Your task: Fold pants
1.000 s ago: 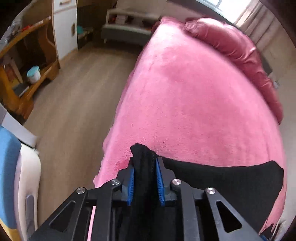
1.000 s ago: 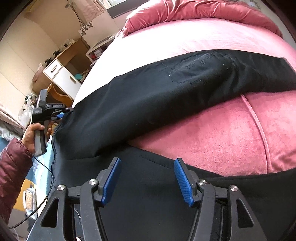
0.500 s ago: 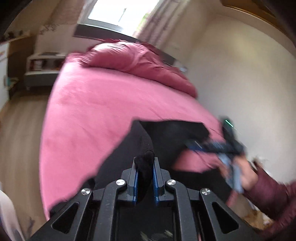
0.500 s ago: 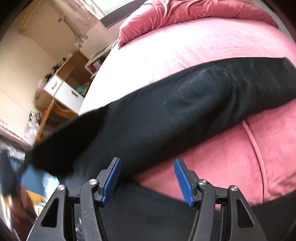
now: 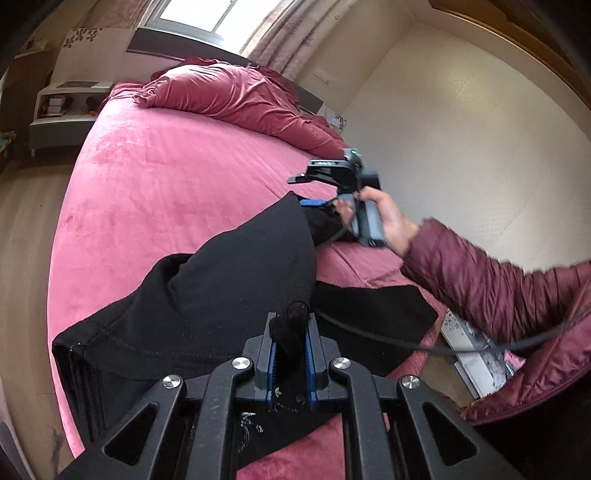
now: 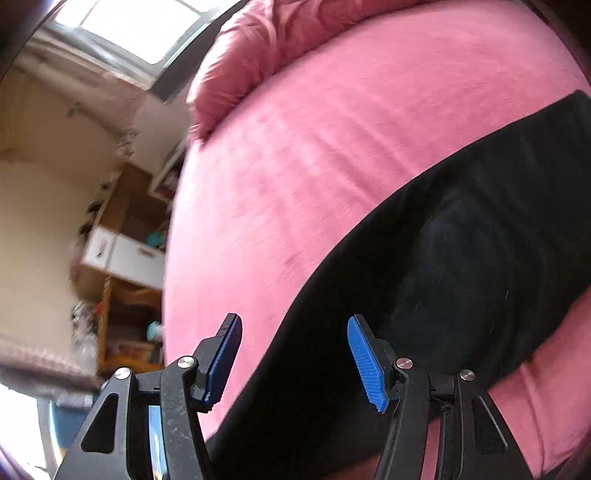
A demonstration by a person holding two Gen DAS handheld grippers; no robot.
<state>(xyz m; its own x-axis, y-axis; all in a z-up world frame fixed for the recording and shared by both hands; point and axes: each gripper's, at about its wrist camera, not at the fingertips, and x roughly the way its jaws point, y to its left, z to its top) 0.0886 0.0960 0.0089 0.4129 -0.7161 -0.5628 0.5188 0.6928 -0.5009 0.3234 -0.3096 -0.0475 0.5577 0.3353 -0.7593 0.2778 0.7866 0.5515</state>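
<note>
Swinging across since a second ago, my left gripper [image 5: 290, 354] is carrying the pants [image 5: 229, 280] over the bed [image 5: 155, 173], jaws clamped on bunched fabric for the fold; right gripper [image 6: 293, 354] is hovering, jaws apart, empty.

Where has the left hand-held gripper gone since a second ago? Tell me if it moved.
Yes. The left hand-held gripper, shut on the pants, has swung right: the shelves left its view, and the wall appeared.

we see a pink bed [image 5: 166, 177] with a crumpled duvet [image 5: 236, 96] below a window [image 5: 199, 14], and a white-drawered wooden desk [image 6: 122, 254] beside it.
</note>
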